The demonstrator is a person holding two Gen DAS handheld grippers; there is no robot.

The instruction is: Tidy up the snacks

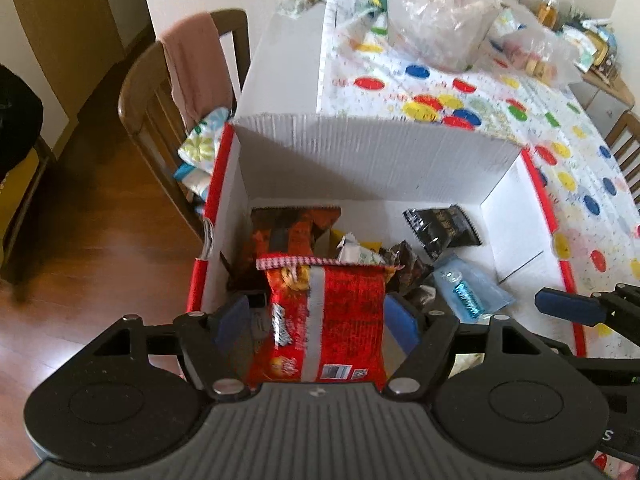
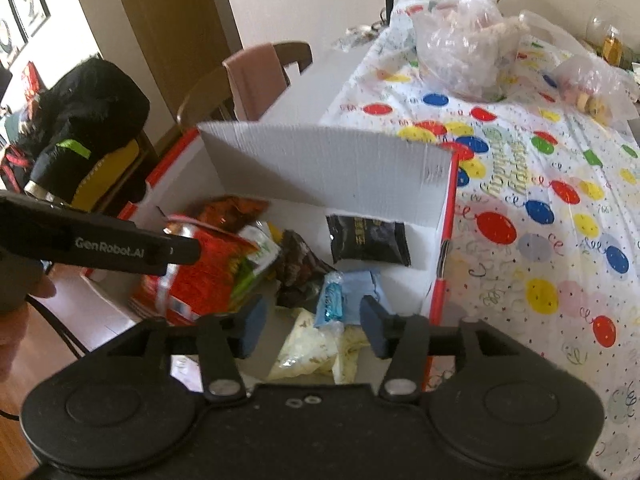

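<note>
Left gripper [image 1: 316, 322] fingers clamp the red bag [image 1: 326, 320] over the box [image 1: 372, 152], where several snacks already lie; right gripper [image 2: 310, 330] fingers gape empty above them.

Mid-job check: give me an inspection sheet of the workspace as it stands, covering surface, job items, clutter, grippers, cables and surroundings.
Surface: table under a balloon-print cloth, with a white box at its edge.
Job's things: red chip bag held over the box; black packet, blue packet, a pale yellow packet and dark wrappers inside.
Clutter: clear plastic bags and jars at the far end.
Grippers: left gripper shut on the chip bag; right gripper open above the box, holding nothing.
Cables: nothing seen for certain.
Surroundings: wooden chair with a pink cloth, wood floor, black bag on another chair.
</note>
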